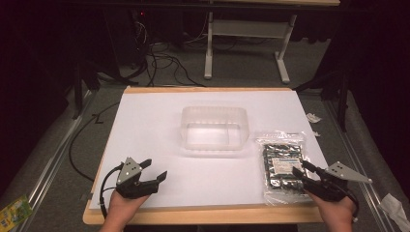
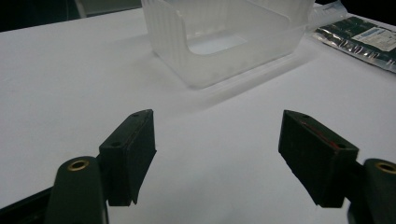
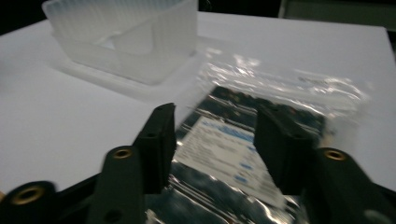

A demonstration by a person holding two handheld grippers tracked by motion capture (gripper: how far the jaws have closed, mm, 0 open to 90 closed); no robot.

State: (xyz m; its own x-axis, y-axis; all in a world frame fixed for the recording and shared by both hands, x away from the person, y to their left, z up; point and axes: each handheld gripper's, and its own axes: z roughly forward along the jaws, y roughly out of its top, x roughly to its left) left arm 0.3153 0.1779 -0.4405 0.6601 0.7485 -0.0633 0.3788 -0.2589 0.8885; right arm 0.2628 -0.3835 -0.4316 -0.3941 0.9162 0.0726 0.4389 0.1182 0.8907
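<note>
The right gripper [image 3: 212, 135] view shows its jaws apart, straddling the clear packet [image 3: 243, 154] without visibly pinching it; its label shows between them. The left gripper [image 1: 153, 170], wide open over bare white sheet [image 1: 145, 125], holds nothing. Beyond both stands the translucent tub [image 1: 215, 126], open room around it.

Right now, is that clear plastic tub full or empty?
Empty: the clear plastic tub shows only its bare bottom through the open top.

We log one tub [image 1: 214, 127] mid-bench [image 1: 145, 125], nearer the far edge; one sealed packet [image 1: 284, 164] to its right, lying flat by the near right corner, apart from the tub.
</note>
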